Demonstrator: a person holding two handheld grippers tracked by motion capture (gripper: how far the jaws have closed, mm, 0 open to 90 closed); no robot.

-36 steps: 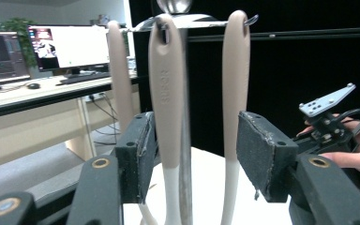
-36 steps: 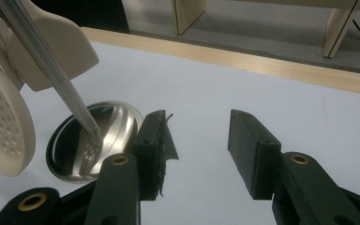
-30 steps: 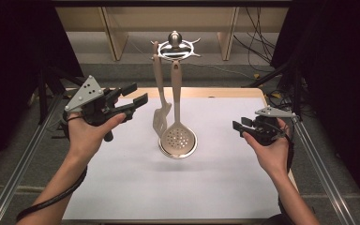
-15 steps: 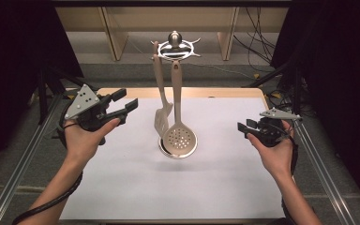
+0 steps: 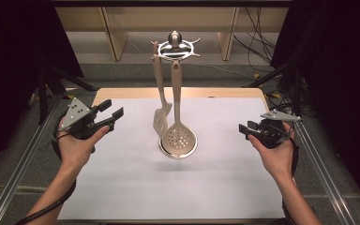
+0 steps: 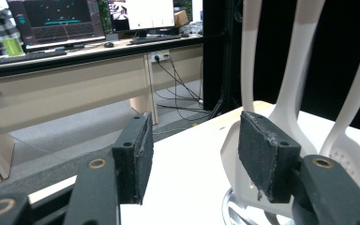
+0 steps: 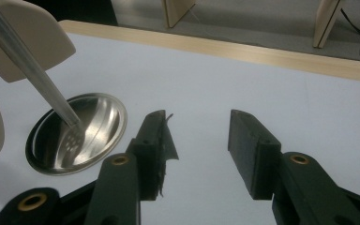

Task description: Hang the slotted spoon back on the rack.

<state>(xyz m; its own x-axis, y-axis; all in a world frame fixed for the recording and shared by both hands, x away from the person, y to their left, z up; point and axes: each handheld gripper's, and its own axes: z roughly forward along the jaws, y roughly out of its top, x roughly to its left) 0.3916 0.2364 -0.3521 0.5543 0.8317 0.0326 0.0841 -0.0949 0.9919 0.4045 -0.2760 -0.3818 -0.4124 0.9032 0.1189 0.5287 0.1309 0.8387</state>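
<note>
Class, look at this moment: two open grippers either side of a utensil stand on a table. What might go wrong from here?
1. The slotted spatula and skimmer hang loosely from the stand; a nudge from the left gripper could set them swinging.
2. The stand rests on a small round base, so a sideways pull may tip it.
3. The two utensils hang close together, so the open jaws might catch both.

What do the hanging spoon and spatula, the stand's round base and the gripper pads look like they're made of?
Slotted spoon and spatula: probably plastic or nylon, matte cream, no glare. Stand's base: polished metal, likely steel; it mirrors the spoon's holes. Left gripper pads: black, rough, frayed at the edges, seemingly foam or rubber.
</note>
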